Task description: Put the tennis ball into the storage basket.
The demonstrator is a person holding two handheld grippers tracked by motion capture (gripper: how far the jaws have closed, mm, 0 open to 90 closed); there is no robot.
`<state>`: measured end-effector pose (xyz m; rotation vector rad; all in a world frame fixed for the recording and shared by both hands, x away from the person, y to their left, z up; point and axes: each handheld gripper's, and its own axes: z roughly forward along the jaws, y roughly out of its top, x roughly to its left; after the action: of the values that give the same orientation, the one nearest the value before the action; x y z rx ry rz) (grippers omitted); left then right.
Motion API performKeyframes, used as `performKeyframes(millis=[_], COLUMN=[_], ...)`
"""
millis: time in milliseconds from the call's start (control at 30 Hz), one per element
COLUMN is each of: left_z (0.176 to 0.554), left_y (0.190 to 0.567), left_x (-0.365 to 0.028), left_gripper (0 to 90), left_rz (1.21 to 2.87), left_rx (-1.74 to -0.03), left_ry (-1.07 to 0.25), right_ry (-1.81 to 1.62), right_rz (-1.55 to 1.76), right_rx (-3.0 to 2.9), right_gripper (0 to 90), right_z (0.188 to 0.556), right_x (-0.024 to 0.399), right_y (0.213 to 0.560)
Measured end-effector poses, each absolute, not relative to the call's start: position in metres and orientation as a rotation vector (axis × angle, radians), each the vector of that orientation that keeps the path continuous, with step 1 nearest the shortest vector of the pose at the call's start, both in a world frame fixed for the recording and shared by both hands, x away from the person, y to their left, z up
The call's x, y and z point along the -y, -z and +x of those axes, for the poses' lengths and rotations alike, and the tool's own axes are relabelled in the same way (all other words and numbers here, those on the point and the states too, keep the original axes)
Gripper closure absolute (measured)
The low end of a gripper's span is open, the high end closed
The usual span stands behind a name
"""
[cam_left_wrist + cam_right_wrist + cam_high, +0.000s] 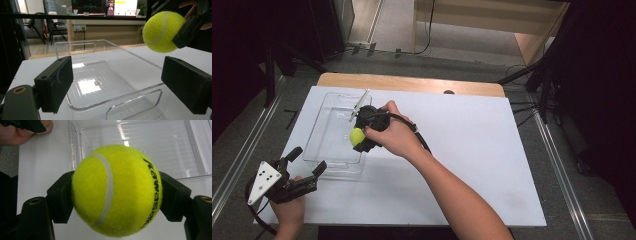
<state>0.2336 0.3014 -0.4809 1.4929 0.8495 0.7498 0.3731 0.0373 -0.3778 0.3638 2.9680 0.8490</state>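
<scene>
A yellow tennis ball [357, 136] [163, 31] [117, 190] is clamped between the jaws of my right gripper [362, 137] [116, 197], which holds it in the air above the right rim of a clear plastic tray [337, 131] [100, 77] [140, 147]. The tray lies empty on the left part of the white table [462, 145]. My left gripper [307, 161] [120, 82] rests at the table's front left corner, aimed at the tray's near end, jaws open with nothing between them.
A strip of wooden tabletop [412, 82] shows beyond the white sheet. Metal rails [237, 160] run along the floor on both sides of the table. The table's right half is bare white surface.
</scene>
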Motion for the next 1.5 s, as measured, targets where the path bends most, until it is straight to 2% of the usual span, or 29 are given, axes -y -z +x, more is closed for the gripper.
performKeyframes(millis=[800,1500], left_z=[0.233,0.233], left_y=[0.481,0.481], left_x=[-0.302,-0.302], left_gripper=[11.1,11.0], left_rz=[1.493,1.495], left_rx=[-0.852,-0.848], left_ry=[-0.748,-0.750], right_ry=[-0.818,-0.772], right_rz=[0.317,0.308], right_rx=[-2.996,-3.000], right_gripper=[23.9,23.9], right_z=[0.376,0.385], right_x=[-0.070,-0.086], right_y=[0.388,0.411])
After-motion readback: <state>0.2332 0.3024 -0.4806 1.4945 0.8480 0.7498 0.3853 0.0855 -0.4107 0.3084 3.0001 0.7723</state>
